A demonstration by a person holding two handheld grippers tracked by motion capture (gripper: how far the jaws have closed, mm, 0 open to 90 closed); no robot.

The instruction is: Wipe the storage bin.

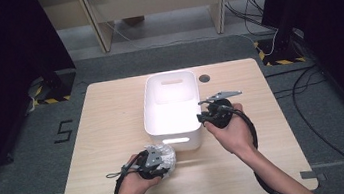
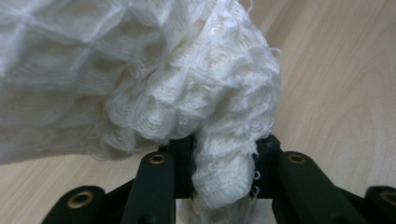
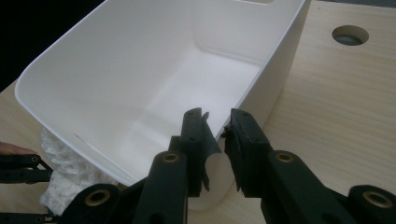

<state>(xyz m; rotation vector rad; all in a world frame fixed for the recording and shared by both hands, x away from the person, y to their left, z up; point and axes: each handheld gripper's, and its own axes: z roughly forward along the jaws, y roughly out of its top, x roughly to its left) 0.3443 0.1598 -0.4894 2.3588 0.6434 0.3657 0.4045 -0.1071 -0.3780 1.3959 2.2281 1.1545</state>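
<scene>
A crumpled white waffle-weave cloth (image 2: 140,70) lies on the wooden table (image 1: 107,115), just in front of the white plastic bin (image 1: 171,108). My left gripper (image 2: 225,149) is shut on a bunched fold of that cloth (image 1: 166,151); in the high view the left gripper (image 1: 160,163) sits at the bin's near left corner. My right gripper (image 3: 218,119) is shut on the bin's rim, one jaw inside the wall and one outside. In the high view the right gripper (image 1: 203,118) is at the bin's near right side. The inside of the bin (image 3: 116,70) looks bare.
A round cable hole (image 1: 204,78) is set in the table behind the bin's right side, also seen as the hole (image 3: 350,35). Bare tabletop extends left and right of the bin. Cables trail over the floor at the right.
</scene>
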